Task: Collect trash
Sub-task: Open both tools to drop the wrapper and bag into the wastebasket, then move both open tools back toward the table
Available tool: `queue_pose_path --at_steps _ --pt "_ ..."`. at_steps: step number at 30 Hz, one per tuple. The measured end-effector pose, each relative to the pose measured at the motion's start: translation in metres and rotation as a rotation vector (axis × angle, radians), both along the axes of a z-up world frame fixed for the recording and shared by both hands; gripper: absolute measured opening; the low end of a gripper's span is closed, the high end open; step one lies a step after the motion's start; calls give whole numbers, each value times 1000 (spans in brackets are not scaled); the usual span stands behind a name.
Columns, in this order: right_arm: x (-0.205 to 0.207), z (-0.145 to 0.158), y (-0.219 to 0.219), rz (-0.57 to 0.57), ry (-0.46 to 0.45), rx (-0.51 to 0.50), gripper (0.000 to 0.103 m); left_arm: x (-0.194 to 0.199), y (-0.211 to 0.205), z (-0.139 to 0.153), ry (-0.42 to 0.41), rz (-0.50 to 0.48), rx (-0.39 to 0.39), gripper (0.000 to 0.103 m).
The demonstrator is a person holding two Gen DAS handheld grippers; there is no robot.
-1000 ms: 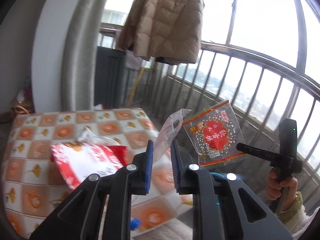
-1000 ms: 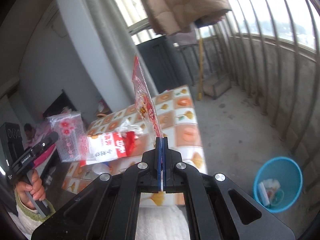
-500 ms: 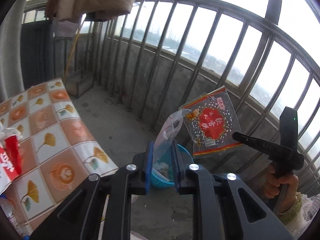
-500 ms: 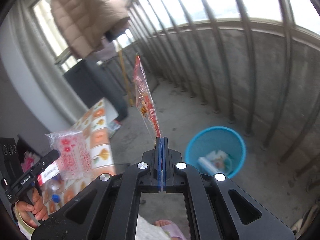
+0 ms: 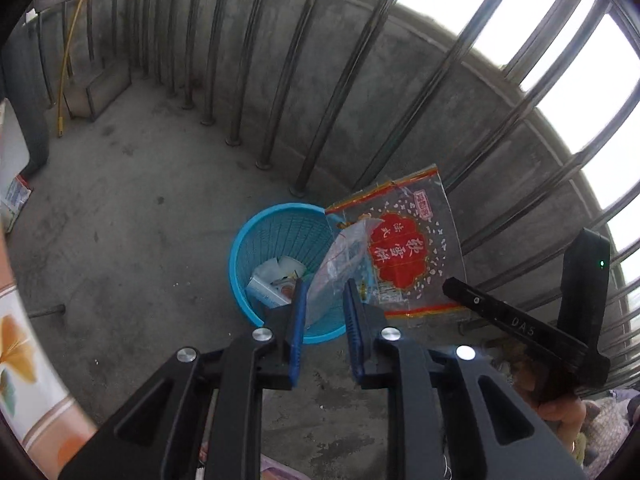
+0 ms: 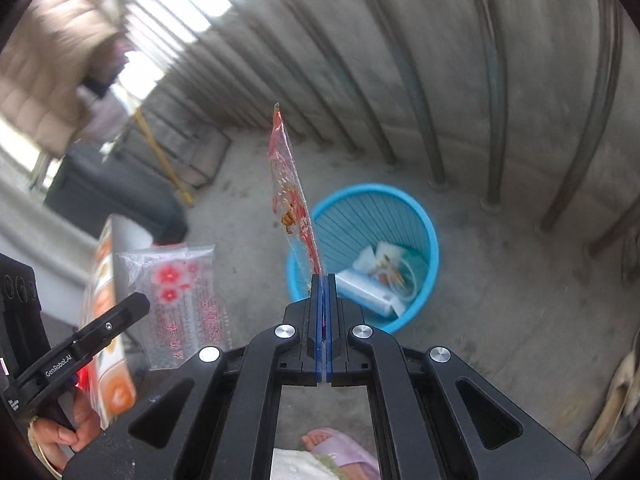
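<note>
A blue plastic waste basket (image 5: pixel 256 240) stands on the balcony floor with several scraps inside; it also shows in the right wrist view (image 6: pixel 424 224). My left gripper (image 5: pixel 323 296) is partly closed on a clear plastic bag with red flowers (image 5: pixel 344 260), held above the basket's near rim; the bag also shows in the right wrist view (image 6: pixel 180 300). My right gripper (image 6: pixel 324 280) is shut on a red-and-clear snack wrapper (image 6: pixel 290 192), seen edge-on, held above the basket's left rim. The wrapper shows flat in the left wrist view (image 5: pixel 404 248).
Steel railing bars (image 5: pixel 280 80) and a low concrete wall run behind the basket. The table with a patterned cloth (image 5: pixel 24 352) is at the left. A dark cabinet (image 6: pixel 108 196) and a hanging coat (image 6: pixel 52 72) are far left. My slippered foot (image 6: pixel 340 452) is below.
Both grippers have swung from the table toward the floor and now hang over the blue basket, still holding their bags. The basket looks larger and nearer.
</note>
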State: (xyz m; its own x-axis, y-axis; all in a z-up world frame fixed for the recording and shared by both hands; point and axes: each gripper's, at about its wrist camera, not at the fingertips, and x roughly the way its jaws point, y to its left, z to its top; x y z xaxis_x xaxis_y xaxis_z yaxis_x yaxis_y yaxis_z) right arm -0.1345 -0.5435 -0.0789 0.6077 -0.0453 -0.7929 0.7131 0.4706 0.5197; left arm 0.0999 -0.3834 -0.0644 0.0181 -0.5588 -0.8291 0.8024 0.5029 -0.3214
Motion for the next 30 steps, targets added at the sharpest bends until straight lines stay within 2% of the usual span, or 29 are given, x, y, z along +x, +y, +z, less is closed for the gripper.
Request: queue_pose_path --at_steps 3,4,5,6,7,8,10,13,19,25,30 --pt "7 -27 -14 -48 15 60 1 12 -29 -24 35 -13 46 21" --pt "9 -37 -18 -69 20 77 4 16 -40 -35 56 -27 70 24" --pt "11 -49 -22 -98 22 95 7 20 -47 -44 69 -32 84 35" --pt "12 -62 -24 -121 29 117 12 23 -51 -51 74 -29 98 44" --pt "14 -74 -26 -140 52 142 29 26 -57 -57 70 -22 108 47" --pt "17 -81 -28 -156 76 163 41 28 -60 -61 63 -13 115 48" --pt "17 -96 -28 -182 109 209 42 31 -59 -65 65 8 114 53" --pt "14 -91 -19 -161 116 190 47 36 -48 -62 84 26 82 58" --pt "3 -77 -18 -156 121 149 49 41 -28 -40 41 55 31 60" --pt "-2 -59 -25 -168 80 122 54 34 -2 -2 8 88 -43 65" --pt "0 -30 -14 -117 28 85 62 17 33 37 -34 78 -110 72"
